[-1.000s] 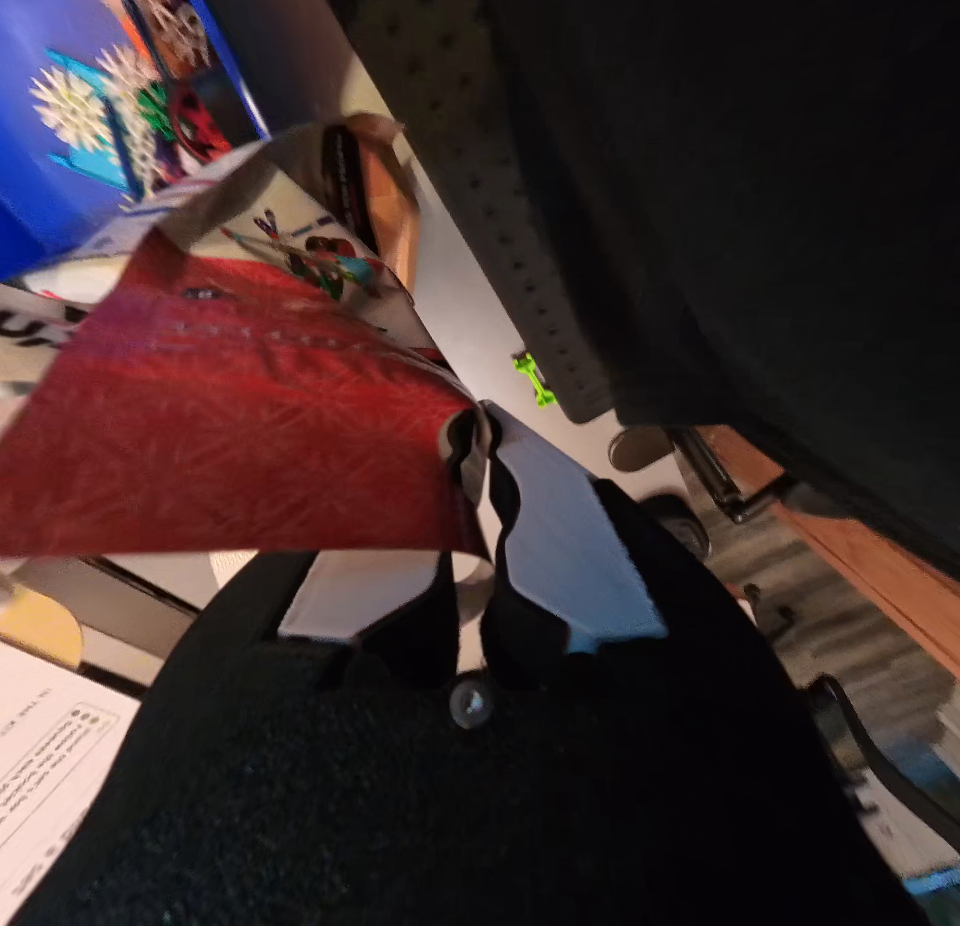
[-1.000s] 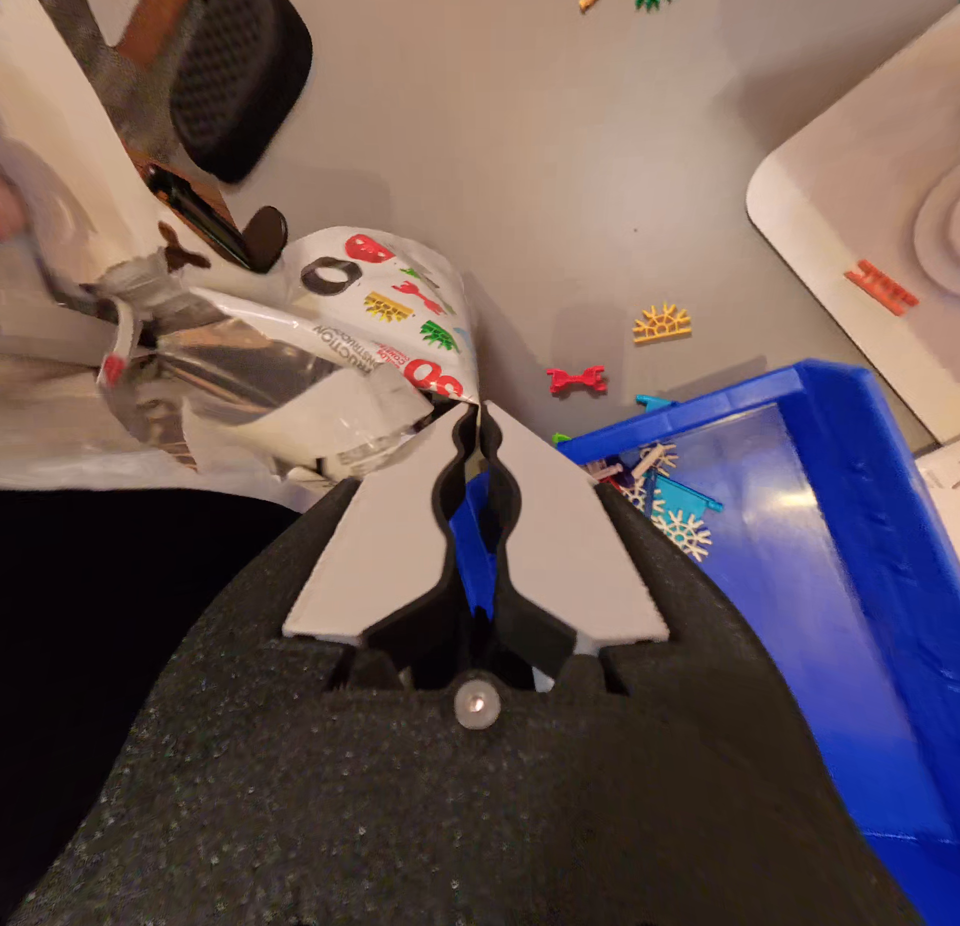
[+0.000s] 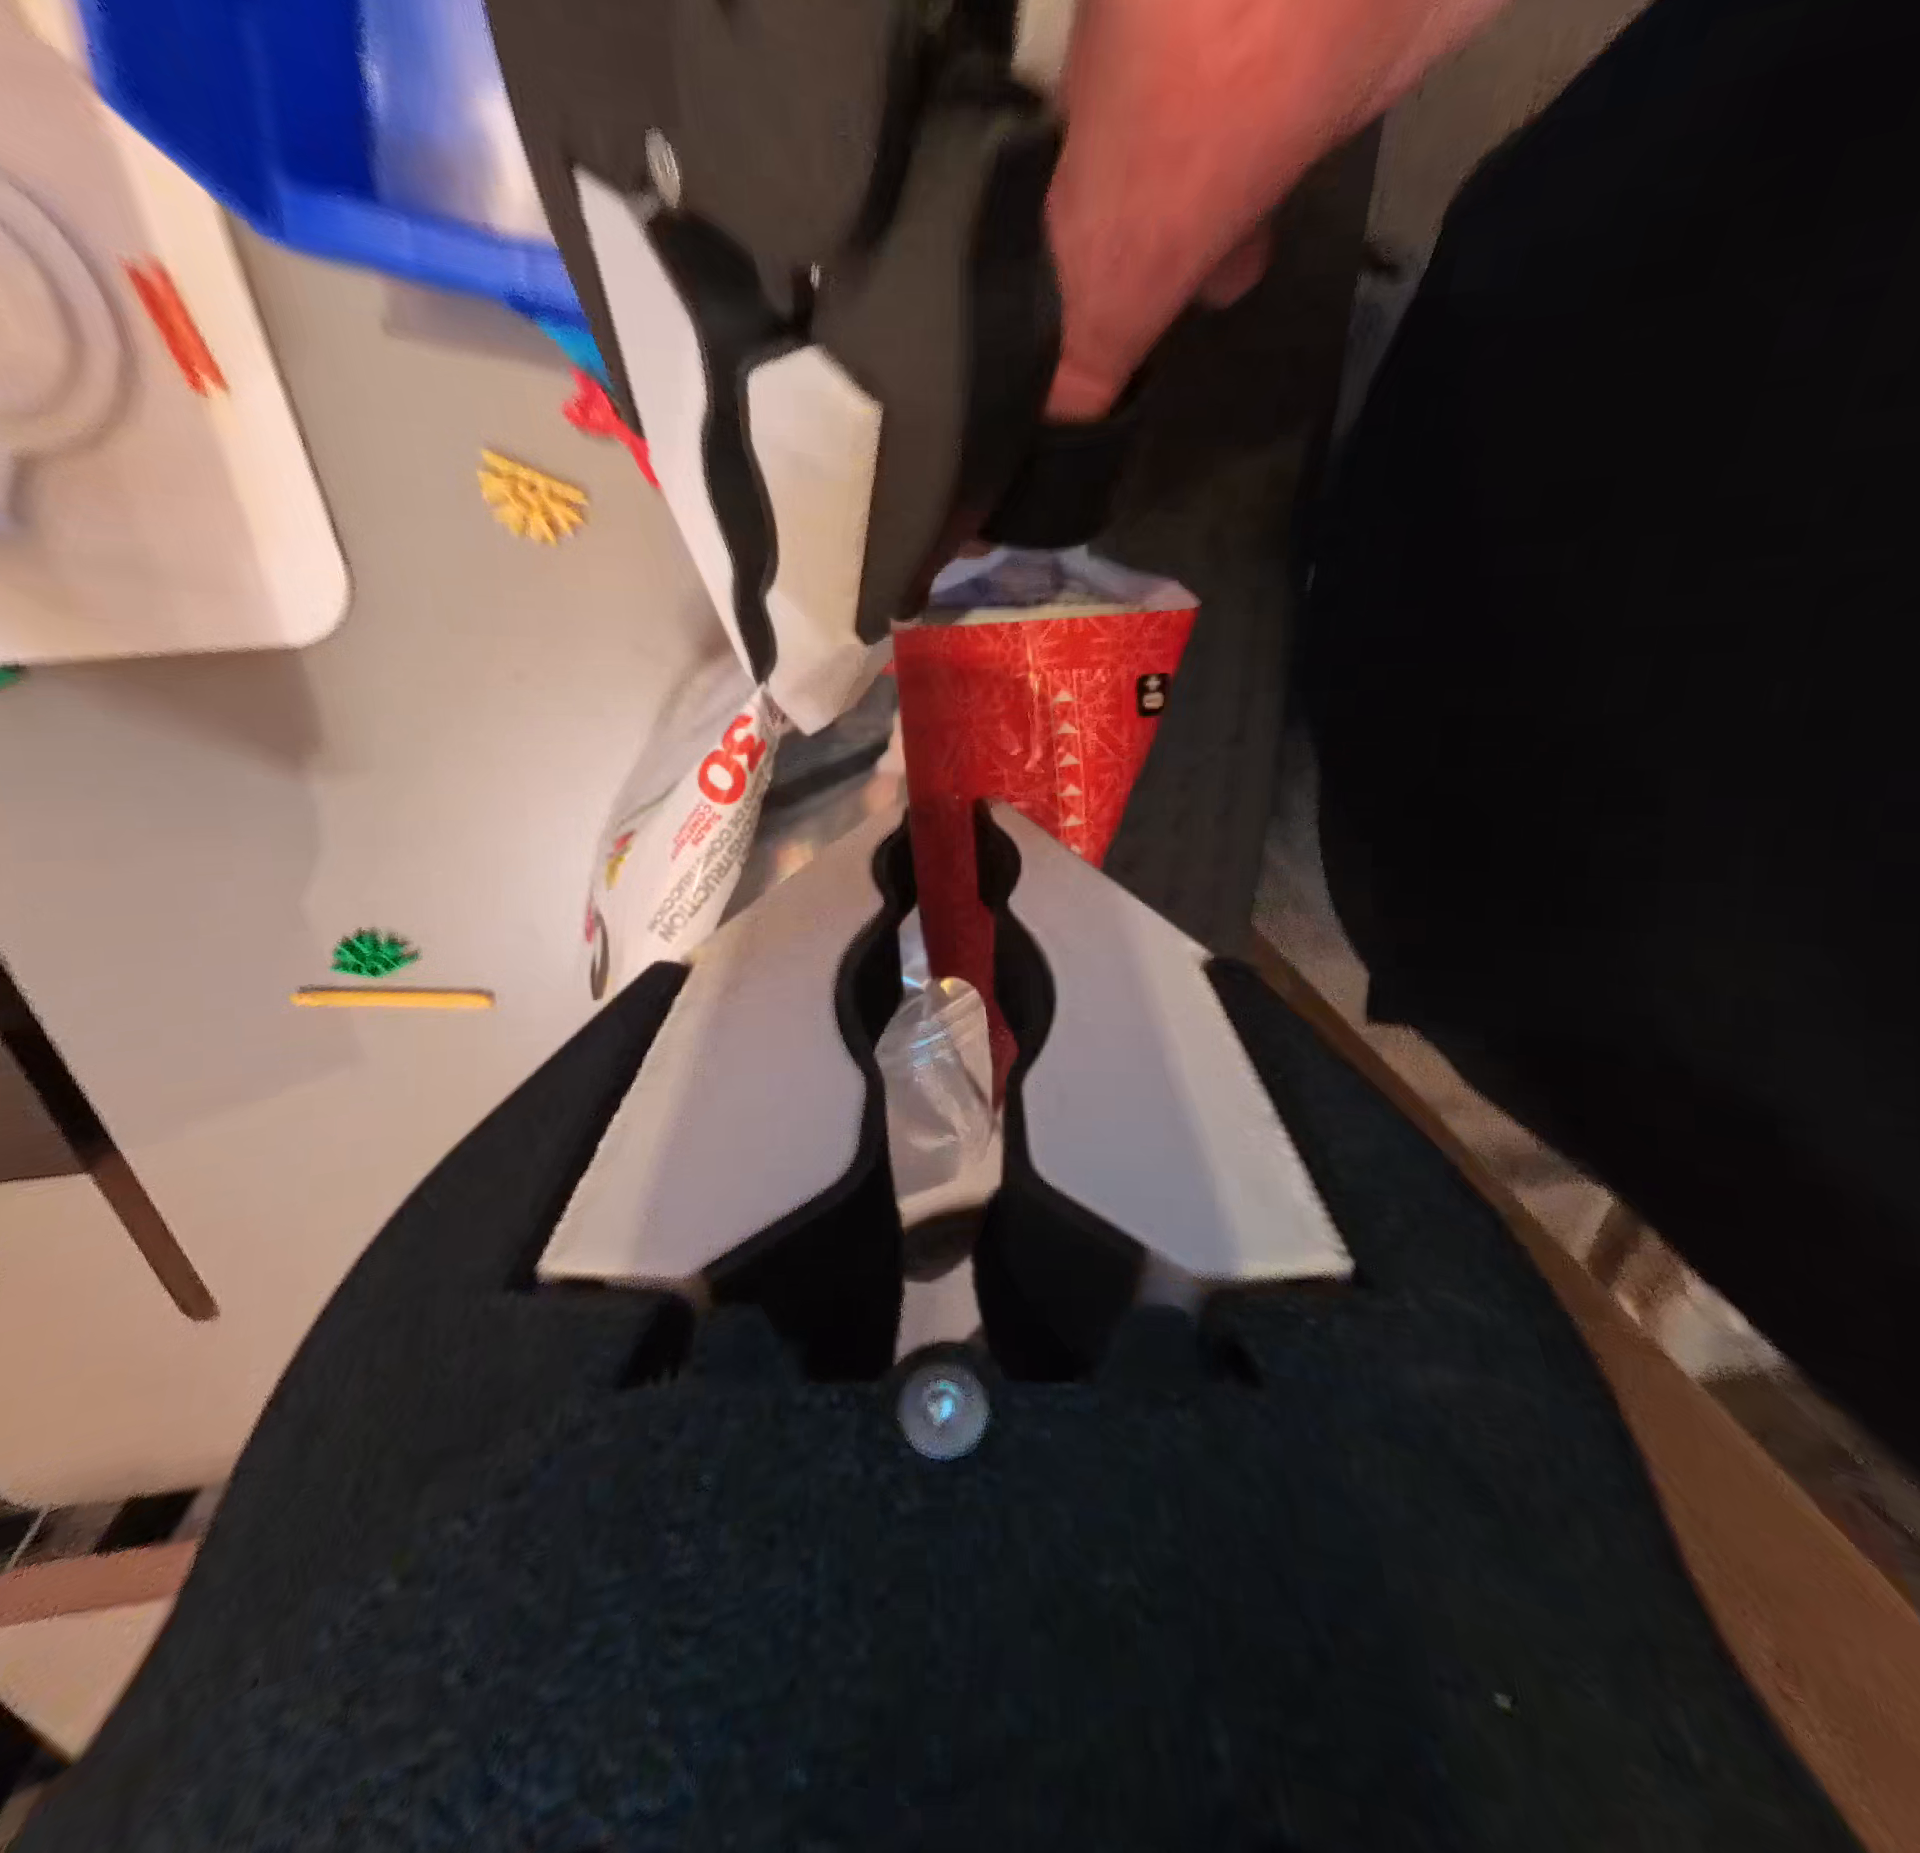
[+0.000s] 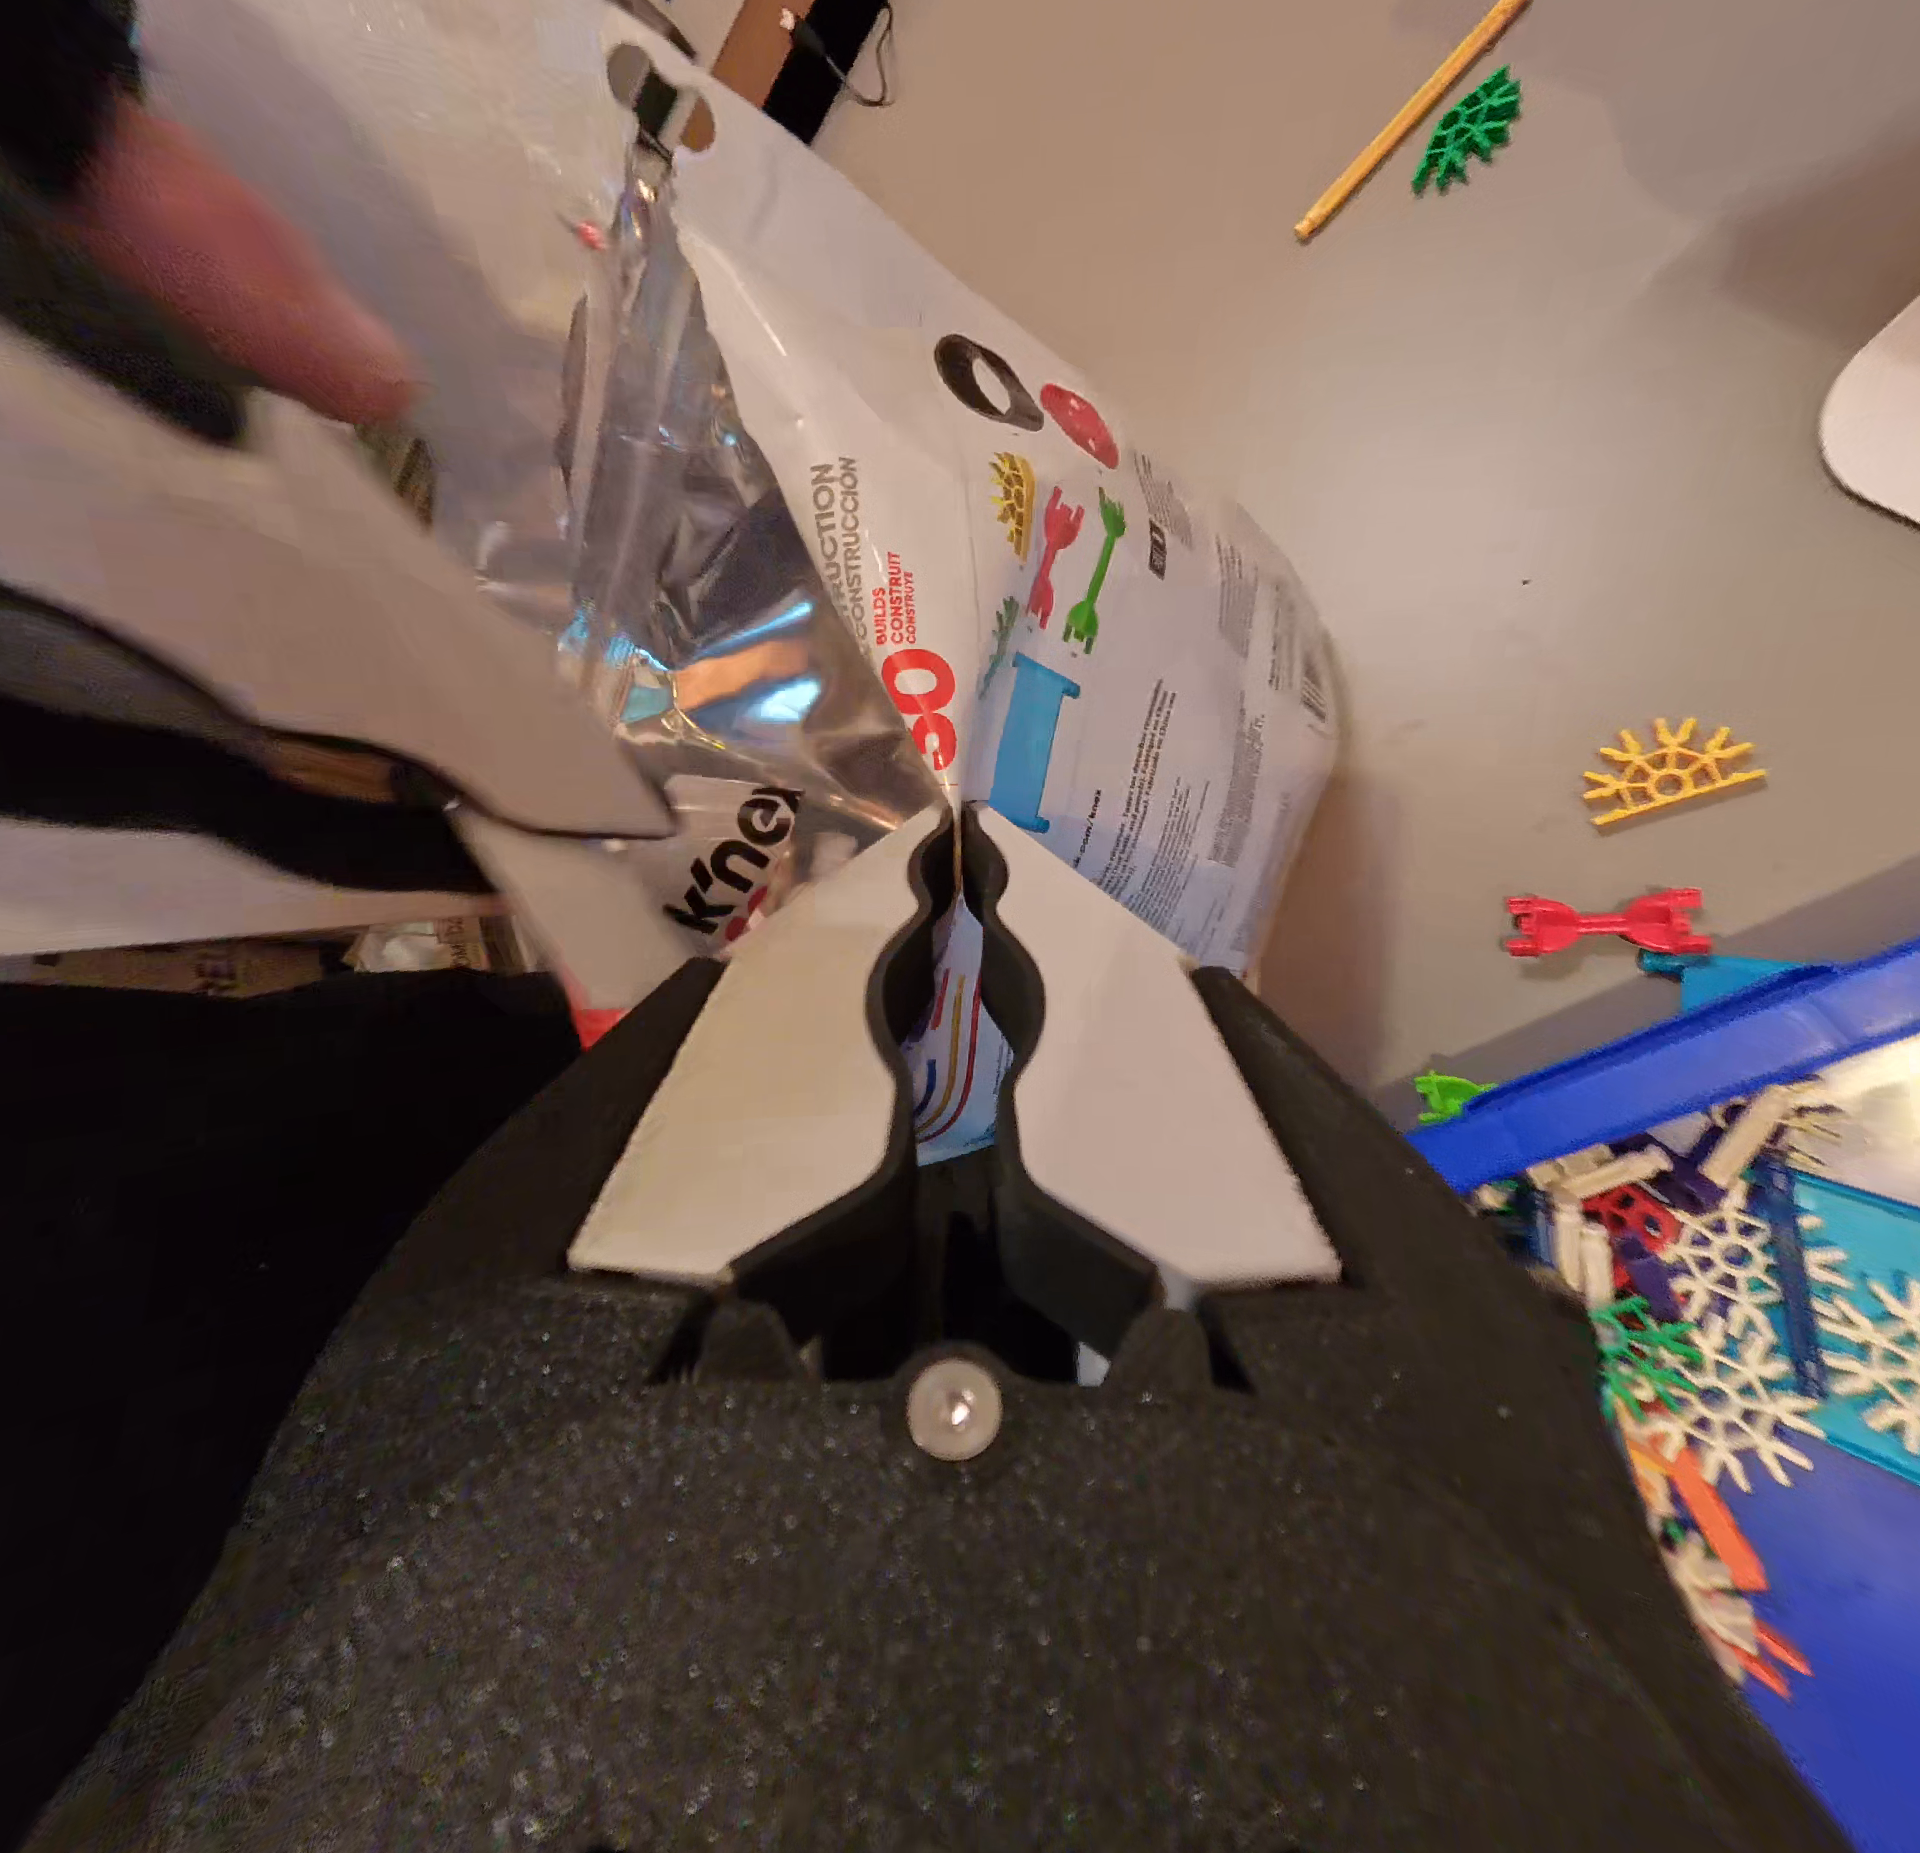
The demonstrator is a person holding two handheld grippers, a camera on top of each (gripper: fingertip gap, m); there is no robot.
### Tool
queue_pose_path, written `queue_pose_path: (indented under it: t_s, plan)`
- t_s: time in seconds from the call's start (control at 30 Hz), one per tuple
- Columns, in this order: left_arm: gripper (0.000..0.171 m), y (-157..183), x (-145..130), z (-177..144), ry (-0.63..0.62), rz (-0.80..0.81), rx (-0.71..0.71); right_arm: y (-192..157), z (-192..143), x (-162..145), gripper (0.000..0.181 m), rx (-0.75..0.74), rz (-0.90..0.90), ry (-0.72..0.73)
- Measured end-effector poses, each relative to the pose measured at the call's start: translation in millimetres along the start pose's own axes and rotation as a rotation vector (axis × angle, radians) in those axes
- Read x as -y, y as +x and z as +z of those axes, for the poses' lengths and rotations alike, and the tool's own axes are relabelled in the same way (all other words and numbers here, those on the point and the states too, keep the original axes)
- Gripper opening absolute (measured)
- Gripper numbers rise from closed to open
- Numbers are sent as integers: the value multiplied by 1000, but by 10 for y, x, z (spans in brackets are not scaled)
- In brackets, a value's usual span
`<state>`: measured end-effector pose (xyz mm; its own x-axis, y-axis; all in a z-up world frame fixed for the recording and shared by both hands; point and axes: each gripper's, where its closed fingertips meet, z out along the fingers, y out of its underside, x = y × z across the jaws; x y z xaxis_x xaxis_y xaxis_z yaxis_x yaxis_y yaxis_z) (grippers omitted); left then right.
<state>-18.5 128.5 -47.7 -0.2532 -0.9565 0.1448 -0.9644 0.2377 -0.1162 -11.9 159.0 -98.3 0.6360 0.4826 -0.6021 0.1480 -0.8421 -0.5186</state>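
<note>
You are pinching 1 foil bag [image 4: 1132,598] between both grippers, above the grey table [image 4: 1455,453].

Your right gripper [image 4: 957,827] is gripping the bag's white printed edge, its jaws closed almost fully on the thin film, with the silver lining gaping open just to the left of the fingertips. Your left gripper [image 3: 948,816] is clamping the red side of the bag [image 3: 1039,723], jaws narrowed to a slim gap that the red panel and crinkled clear film are filling. In the left view your right gripper [image 3: 774,676] is pointing down onto the white edge, your hand [image 3: 1195,162] wrapping its handle. A blue bin [image 4: 1714,1045] of plastic pieces is sitting beside the bag. On the table a red connector [image 4: 1605,923], a yellow connector [image 4: 1673,773], a green connector [image 4: 1470,130] and a yellow rod [image 4: 1413,110] are lying apart.
</note>
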Motion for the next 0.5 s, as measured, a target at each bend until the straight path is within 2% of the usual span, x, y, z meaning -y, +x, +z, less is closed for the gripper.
queue_pose_path:
  t_s: [0.07, 0.13, 0.2, 0.3, 0.33, 0.37, 0.47, 0.5]
  plan:
    - [8, -54, -133, 165, -102, 22, -1, -36, 34, 11, 0, 16, 7, 7]
    - [9, 35, -209, 308, -162, 77, -54, -64, 52, 2, 0, 49, 32, 14]
    - [28, 110, -382, 384, -243, 108, -121, -83, 50, -20, 0, 78, 57, 25]
    - [55, 327, -522, 376, -291, 139, -277, -27, 14, -24, 0, 73, 72, 46]
    - [77, 439, -526, 359, -289, 162, -336, -4, -9, -6, 0, 82, 88, 58]
    - [87, 485, -567, 362, -314, 197, -354, 23, -26, 0, 0, 89, 101, 63]
    - [112, 458, -672, 450, -384, 258, -323, 25, -36, -28, 0, 133, 119, 42]
    - [120, 336, -702, 490, -413, 309, -236, 31, -37, -30, 0, 140, 124, 41]
